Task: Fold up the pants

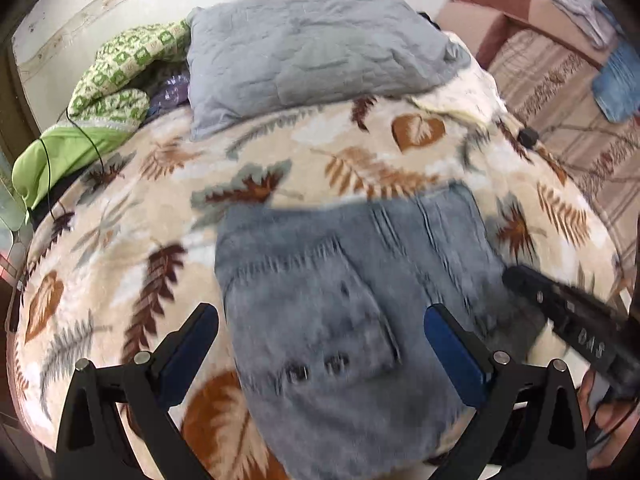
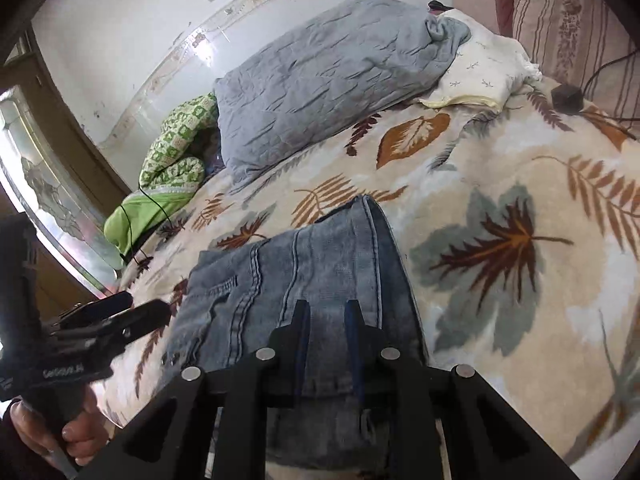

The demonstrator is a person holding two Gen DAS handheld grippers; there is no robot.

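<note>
Jeans (image 1: 340,312), folded into a blue-grey denim bundle with a back pocket facing up, lie on the near part of a bed covered by a cream blanket (image 1: 120,248) printed with brown and grey leaves. Left gripper (image 1: 322,322) hangs above the denim with its blue-padded fingers (image 1: 192,344) spread wide, one to each side of the pocket and nothing pinched between them. Right gripper (image 2: 326,322), seen from its own camera, has its narrow fingers drawn close together over the near end of the fold; whether they nip the cloth or merely sit above it cannot be told. From the left camera it enters at the right edge as a dark bar. A person's hand (image 2: 76,428) grips the left tool's handle at the lower left of the right view. On the far side lie a wrinkled grey pillow (image 1: 312,52) and a white pillow (image 2: 476,76), with a green patterned quilt (image 1: 120,76) at the far left.
</note>
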